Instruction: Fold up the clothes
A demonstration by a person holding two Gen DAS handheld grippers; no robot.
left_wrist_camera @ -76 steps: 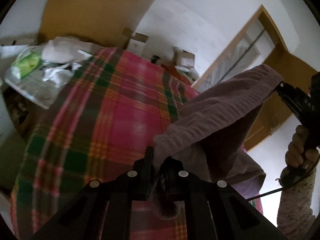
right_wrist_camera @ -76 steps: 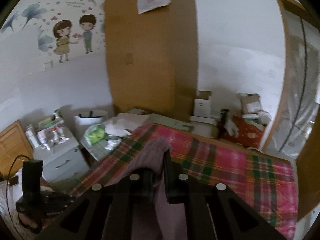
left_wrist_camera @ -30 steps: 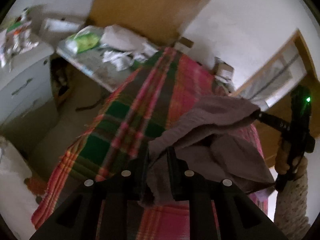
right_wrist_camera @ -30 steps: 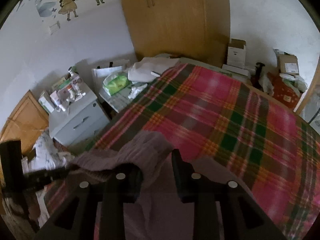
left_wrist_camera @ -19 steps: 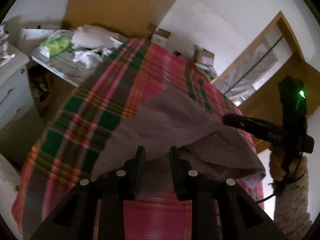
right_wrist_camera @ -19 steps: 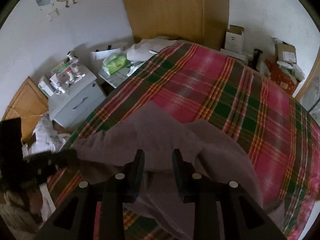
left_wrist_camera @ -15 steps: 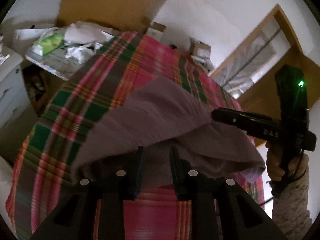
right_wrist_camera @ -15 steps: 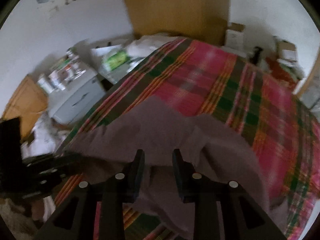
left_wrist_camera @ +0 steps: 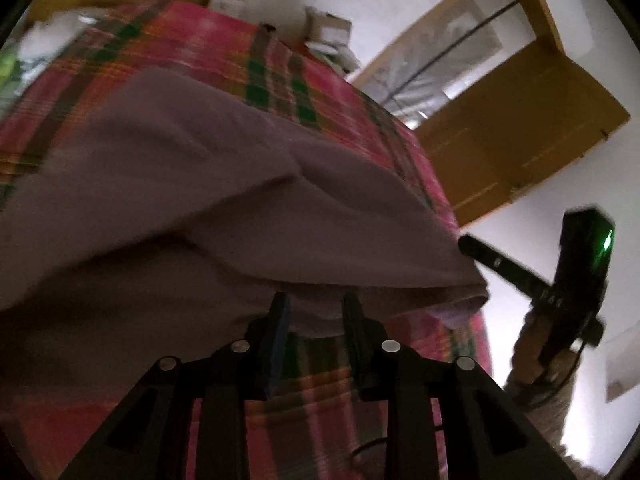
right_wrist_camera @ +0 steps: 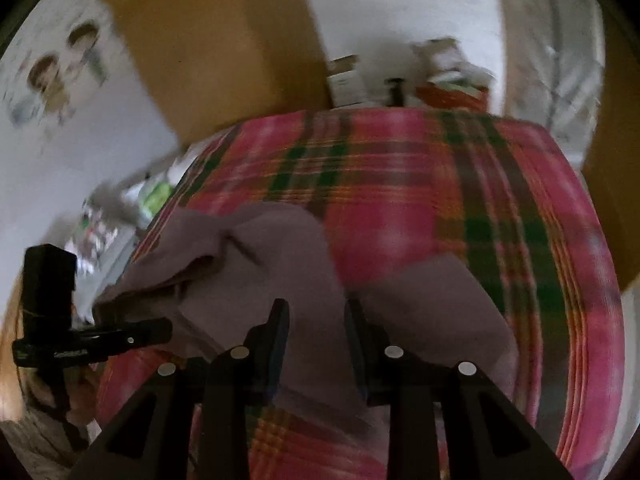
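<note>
A: Entry, cloth position. A mauve, soft-knit garment [left_wrist_camera: 224, 200] is seen spread over the near part of the red, pink and green plaid bedcover [left_wrist_camera: 248, 44]. In the right wrist view the same garment [right_wrist_camera: 280, 264] is laid in two lobes with a strip of plaid [right_wrist_camera: 400, 184] showing between them.

B: Left gripper state?

A: The left gripper [left_wrist_camera: 314, 304] is recorded with its two black fingers spread apart. The near hem of the garment is seen just beyond the fingertips, and nothing is pinched. Motion blur is noted across the whole frame.

B: Right gripper?

A: The right gripper [right_wrist_camera: 316, 312] is likewise logged with fingers parted. Garment fabric is seen in the gap between them, but no clamping is observed.

B: Cross-views?

A: The right gripper's black body with a green light [left_wrist_camera: 576, 272] is seen at the bed's right edge, its tip near the garment's corner. The left gripper's body [right_wrist_camera: 80, 332] is seen at the garment's left corner; contact cannot be told. A brown wooden wardrobe [right_wrist_camera: 224, 40] is noted behind the bed.
</note>
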